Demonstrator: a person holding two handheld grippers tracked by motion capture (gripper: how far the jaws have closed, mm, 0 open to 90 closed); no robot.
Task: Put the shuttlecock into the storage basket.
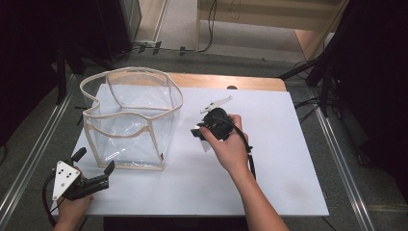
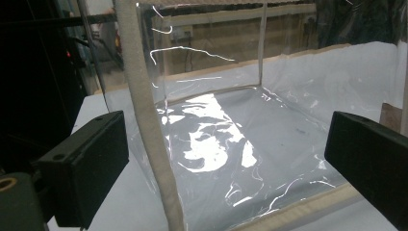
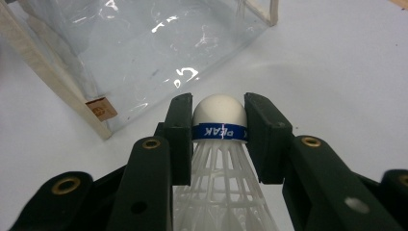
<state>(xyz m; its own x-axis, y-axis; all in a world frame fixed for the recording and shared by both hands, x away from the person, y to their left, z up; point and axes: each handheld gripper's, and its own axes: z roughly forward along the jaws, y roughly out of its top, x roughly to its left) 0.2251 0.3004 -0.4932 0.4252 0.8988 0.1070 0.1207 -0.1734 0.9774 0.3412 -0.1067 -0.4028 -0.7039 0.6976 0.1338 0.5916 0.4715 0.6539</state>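
the right tongs point(image 1: 208, 126) are clamped tight (hand mid-table), while the left tongs point(image 1: 94, 161) rest with jaws spread wide.

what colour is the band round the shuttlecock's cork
Blue with white lettering, on the shuttlecock; clearest in the right gripper view.

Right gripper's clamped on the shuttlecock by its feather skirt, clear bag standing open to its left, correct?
Not quite. The right gripper clamps the shuttlecock at its white cork head, across the blue band, not the skirt; the right gripper view shows this. The clear bag does stand open to its left.
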